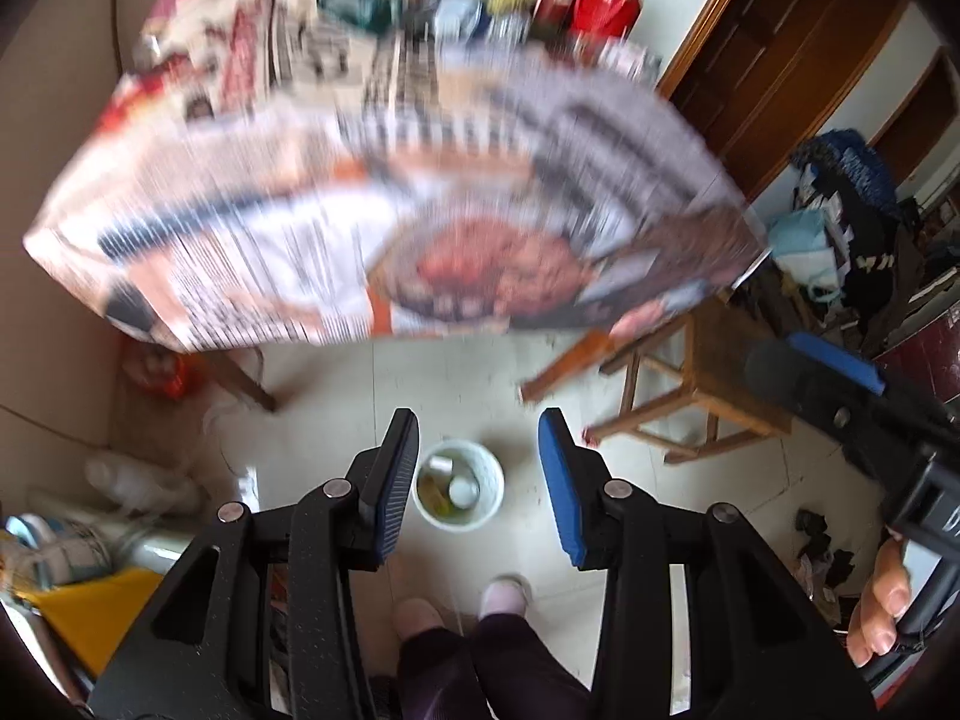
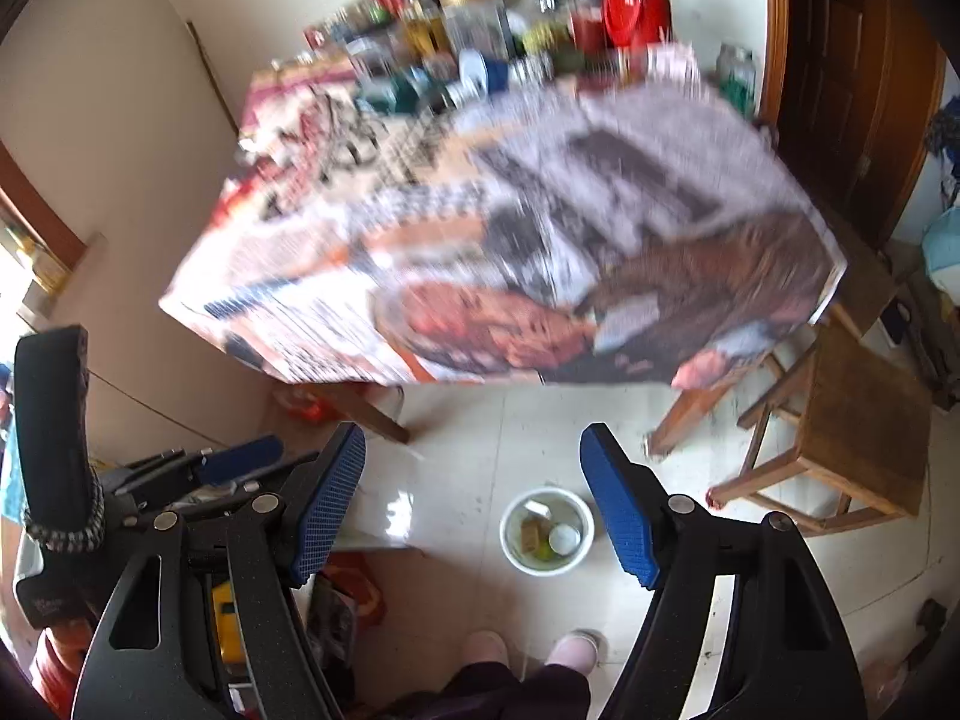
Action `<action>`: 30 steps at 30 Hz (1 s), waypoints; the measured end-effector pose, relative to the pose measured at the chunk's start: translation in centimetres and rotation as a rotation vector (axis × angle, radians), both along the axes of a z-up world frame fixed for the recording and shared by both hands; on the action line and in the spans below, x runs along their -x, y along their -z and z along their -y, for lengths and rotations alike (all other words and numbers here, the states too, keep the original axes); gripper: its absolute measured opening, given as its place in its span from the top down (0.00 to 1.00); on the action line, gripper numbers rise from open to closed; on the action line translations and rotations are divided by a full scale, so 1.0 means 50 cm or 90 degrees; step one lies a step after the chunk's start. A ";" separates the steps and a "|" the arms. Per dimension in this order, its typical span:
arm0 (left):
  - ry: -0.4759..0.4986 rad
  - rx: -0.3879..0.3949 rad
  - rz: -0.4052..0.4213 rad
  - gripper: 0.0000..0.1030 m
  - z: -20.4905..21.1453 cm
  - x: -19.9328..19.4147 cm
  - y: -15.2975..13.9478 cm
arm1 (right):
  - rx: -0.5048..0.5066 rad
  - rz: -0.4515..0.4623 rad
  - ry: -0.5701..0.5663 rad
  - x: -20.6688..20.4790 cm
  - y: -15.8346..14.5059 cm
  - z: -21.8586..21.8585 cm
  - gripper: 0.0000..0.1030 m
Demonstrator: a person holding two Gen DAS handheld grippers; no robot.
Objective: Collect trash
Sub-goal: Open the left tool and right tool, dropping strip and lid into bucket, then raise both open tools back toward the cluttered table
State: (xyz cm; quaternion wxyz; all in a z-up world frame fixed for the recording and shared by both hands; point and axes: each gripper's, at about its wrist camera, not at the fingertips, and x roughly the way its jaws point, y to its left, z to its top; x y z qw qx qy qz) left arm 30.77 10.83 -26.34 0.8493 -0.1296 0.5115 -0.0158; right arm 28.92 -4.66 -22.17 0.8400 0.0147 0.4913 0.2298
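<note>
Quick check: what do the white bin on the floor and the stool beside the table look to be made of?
White bin: probably plastic, going by its smooth, thin, even-coloured rim. Stool: wood, brown with visible grain on the seat, worn and matte; legs and rungs look the same.

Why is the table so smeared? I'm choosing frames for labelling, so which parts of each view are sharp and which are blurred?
Left wrist view: the covered table is streaked with motion blur, while the left gripper and white bin look sharper. Right wrist view: the same blur on the table and the bottles; right gripper crisp, glare on the floor tiles. Fisheye bending in both.
</note>
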 end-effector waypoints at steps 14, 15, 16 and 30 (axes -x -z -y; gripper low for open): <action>0.015 -0.044 0.206 0.49 -0.037 0.132 -0.342 | -0.034 0.180 0.056 0.117 -0.296 -0.006 0.27; 0.014 -0.047 0.223 0.45 -0.039 0.142 -0.359 | -0.033 0.189 0.056 0.121 -0.306 -0.006 0.25; 0.013 -0.048 0.231 0.43 -0.040 0.146 -0.368 | -0.031 0.201 0.057 0.124 -0.313 -0.008 0.25; -0.011 -0.054 0.239 0.29 -0.046 0.045 -0.392 | -0.034 0.251 0.072 0.036 -0.346 0.014 0.11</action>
